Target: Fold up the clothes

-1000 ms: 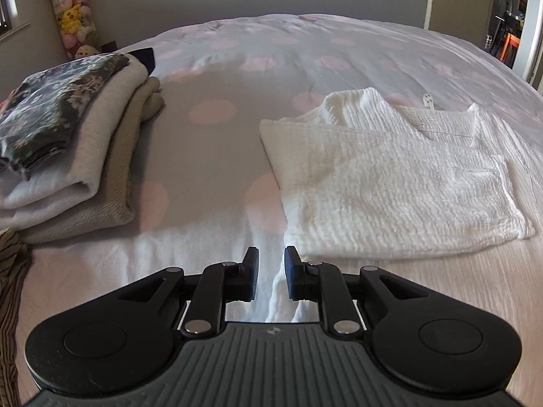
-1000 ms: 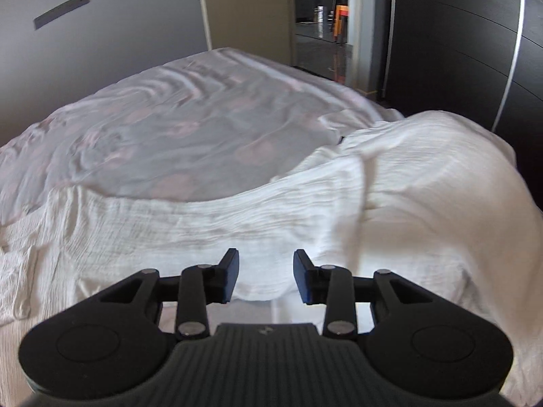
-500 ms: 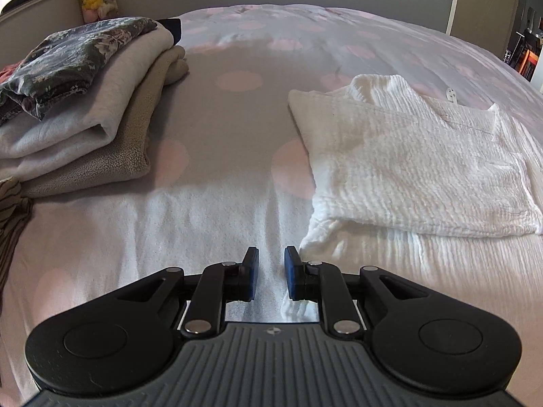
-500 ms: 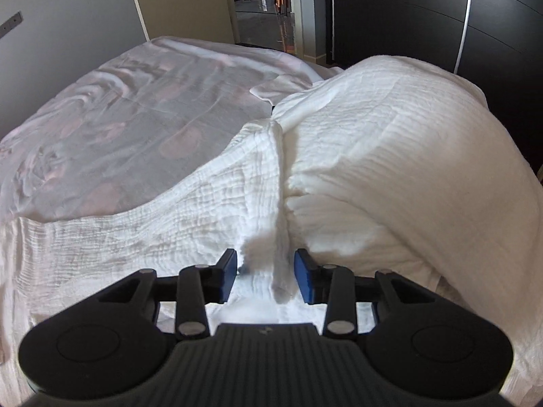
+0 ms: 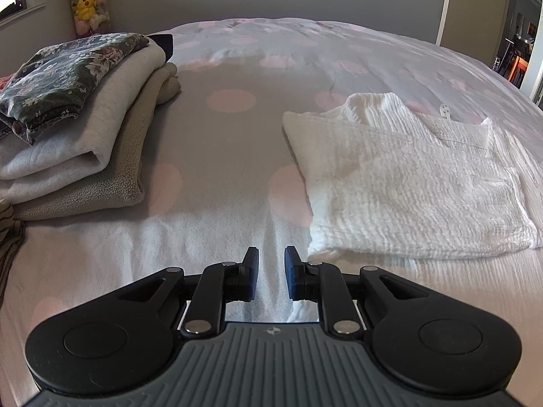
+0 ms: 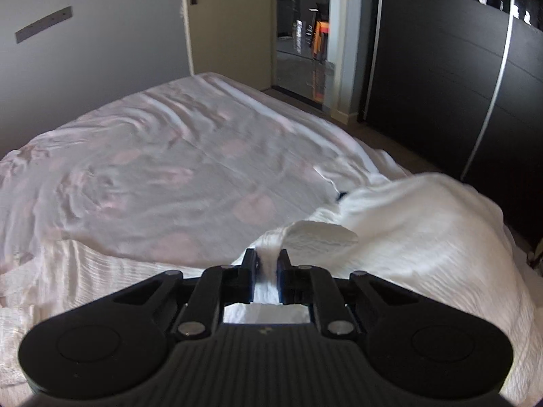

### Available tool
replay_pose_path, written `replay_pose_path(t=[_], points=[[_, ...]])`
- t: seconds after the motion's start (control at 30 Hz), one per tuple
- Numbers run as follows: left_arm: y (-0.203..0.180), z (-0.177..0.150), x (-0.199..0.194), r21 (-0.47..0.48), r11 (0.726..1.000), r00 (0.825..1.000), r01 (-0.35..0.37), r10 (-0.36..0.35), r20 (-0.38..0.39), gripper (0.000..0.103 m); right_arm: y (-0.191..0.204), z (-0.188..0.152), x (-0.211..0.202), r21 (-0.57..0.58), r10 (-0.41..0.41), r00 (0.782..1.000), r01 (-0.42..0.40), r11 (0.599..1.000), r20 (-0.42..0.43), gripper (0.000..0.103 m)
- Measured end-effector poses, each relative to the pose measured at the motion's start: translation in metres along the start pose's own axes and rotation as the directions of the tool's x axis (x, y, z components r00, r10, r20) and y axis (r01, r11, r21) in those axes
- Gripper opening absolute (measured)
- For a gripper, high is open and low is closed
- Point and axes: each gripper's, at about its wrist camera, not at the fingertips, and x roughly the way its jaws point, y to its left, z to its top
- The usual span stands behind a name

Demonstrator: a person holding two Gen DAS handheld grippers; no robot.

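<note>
One white crinkle-cotton garment point(image 5: 407, 183) is my landmark, lying partly folded on the bed point(image 5: 237, 129), its long axis running left to right across the left wrist view. My left gripper point(image 5: 270, 273) hovers just off the garment's near left corner; its fingers point(image 5: 251, 271) stand parted with nothing between them, only bedsheet showing in the gap. So the cloth lies ahead and to the right of that gripper, near but not touching.

My right gripper point(image 6: 266, 271) is the one actually engaged: its fingers point(image 6: 249, 271) are clamped on a bunched ridge of the same white fabric point(image 6: 390, 237), which billows up to the right of the grip. I cannot tell which edge of the garment that ridge belongs to.

Well to the left of the garment sits a stack of folded clothes point(image 5: 74, 129), a dark floral piece on top of grey and beige ones.

I judge the coming move turns on the right hand carrying its pinched edge over the garment, while the left, being nearer the free corner, shifts right to pin or take it.
</note>
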Motion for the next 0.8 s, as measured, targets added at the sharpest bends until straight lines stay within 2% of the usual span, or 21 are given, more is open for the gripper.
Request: replay_pose_path(t=[0.2,0.4,0.53,0.7,0.8], points=[[0.01,-0.003,0.001,-0.002,1.0,1.0,0.018,-0.018,-0.007,0.015,0.109,0.033,-0.045,-0.159,0.15,0.984,-0.133,0.978,0.096,0.014],[0.026,0.001,0.0,-0.062,0.997,0.999,0.042,-0.042,-0.003,0.015,0.209,0.03,-0.075,-0.288,0.296,0.95,-0.257,0.923,0.101,0.014],[0.029,0.001,0.0,-0.078,0.995,0.998,0.055,-0.055,-0.004,0.015,0.266,0.005,-0.071,-0.345,0.364,0.93,-0.326,0.88,0.048,0.014],[0.032,0.002,0.001,-0.083,0.994,0.997,0.073,-0.074,-0.006,0.015,0.325,-0.054,-0.046,-0.384,0.439,0.894,-0.44,0.812,-0.095,0.014],[0.033,0.003,0.004,-0.088,0.993,0.997,0.082,-0.083,-0.008,0.015,0.348,-0.093,-0.032,-0.422,0.443,0.879,-0.474,0.773,-0.176,0.014]])
